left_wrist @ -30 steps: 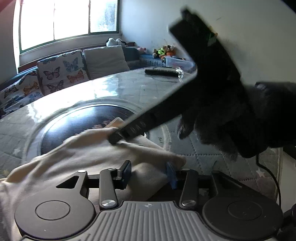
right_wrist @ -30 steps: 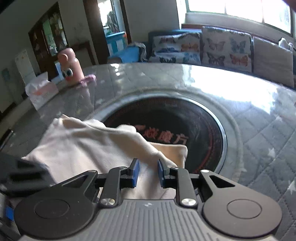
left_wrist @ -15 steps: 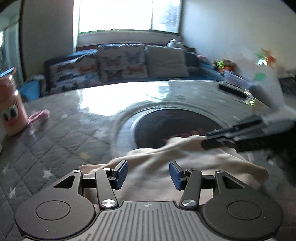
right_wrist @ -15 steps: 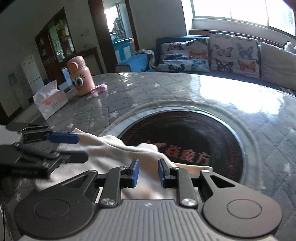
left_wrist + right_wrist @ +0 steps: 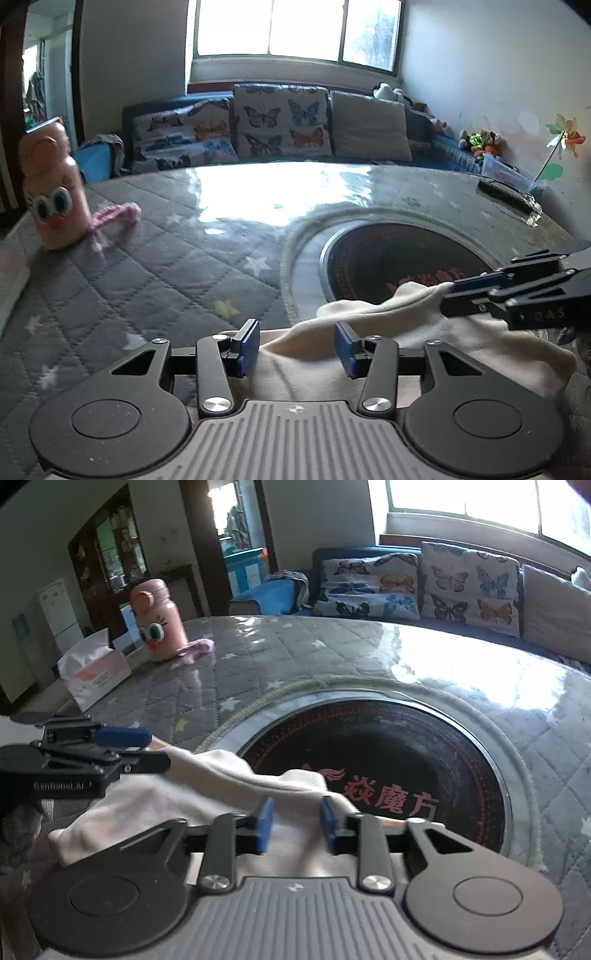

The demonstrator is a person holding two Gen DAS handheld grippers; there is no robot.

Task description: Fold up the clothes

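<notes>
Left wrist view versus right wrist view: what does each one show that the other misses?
Only the left wrist view shows the pinwheel by the wall and the toys on the sofa end. Only the right wrist view shows the tissue box and the cabinet. Both show the cream garment, the pink bottle, the dark round inset, the butterfly cushions, and both open tongs, left and right.
</notes>
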